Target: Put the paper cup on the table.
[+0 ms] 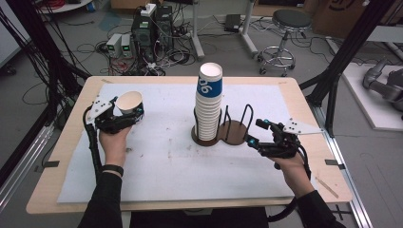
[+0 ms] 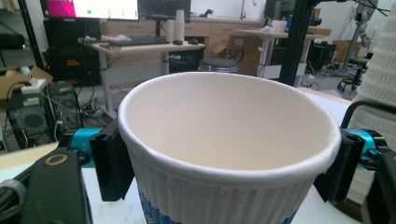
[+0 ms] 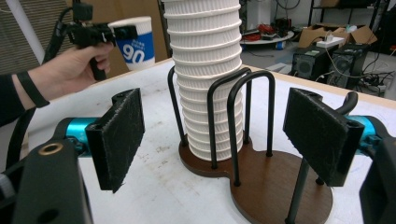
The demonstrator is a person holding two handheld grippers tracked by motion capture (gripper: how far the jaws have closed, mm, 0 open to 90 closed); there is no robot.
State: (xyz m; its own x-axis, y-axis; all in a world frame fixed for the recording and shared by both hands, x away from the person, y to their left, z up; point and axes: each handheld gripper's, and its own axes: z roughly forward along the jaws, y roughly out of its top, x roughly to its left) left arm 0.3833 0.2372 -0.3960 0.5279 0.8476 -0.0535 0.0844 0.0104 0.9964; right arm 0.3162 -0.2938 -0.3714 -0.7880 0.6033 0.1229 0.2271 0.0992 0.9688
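At the left of the high view, the left claw (image 1: 127, 114) grips a paper cup (image 1: 129, 101) by its sides, lifted off the tabletop (image 1: 166, 161). At lower right, the right claw (image 1: 256, 133) stands open and empty beside the cup rack (image 1: 235, 130), which carries the cup stack (image 1: 208, 102).

"90" on held cup (image 3: 135, 44), stack's top cup (image 1: 209, 86).
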